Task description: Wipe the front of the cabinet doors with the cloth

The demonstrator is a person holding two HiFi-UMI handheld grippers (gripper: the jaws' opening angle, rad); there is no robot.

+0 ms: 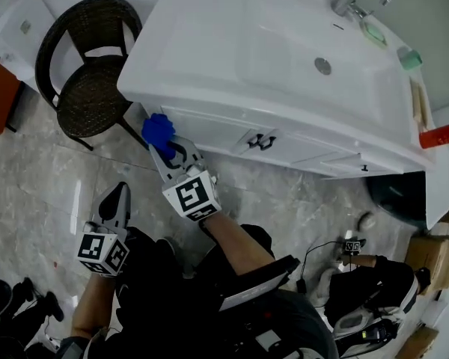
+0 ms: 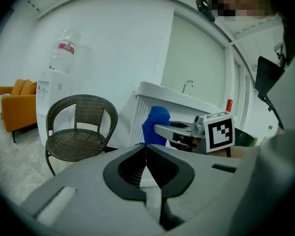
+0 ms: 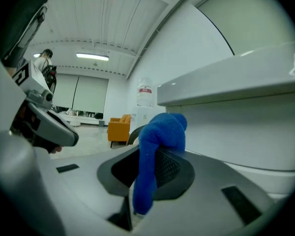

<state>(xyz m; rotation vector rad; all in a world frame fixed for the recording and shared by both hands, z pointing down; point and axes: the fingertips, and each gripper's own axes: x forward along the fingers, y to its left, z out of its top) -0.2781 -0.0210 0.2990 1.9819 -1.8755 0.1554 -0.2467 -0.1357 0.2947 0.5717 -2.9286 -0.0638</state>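
Grips cloth (image 1: 157, 130) in clenched right gripper (image 1: 168, 149) jaws, at left end of cabinet doors (image 1: 218, 129); contact unclear. Holds left gripper (image 1: 115, 203) low, jaws pressed together, empty. Seemingly barely begun: door fronts rightward left to wipe.

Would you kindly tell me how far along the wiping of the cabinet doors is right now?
Done: the blue cloth is clamped in the right hand-held gripper. In hand: it is held at the left end of the white cabinet, under the sink counter; contact is unclear. Left: the doors by the dark handles show no sign of wiping, so probably most remains. The left hand-held gripper is shut and empty.
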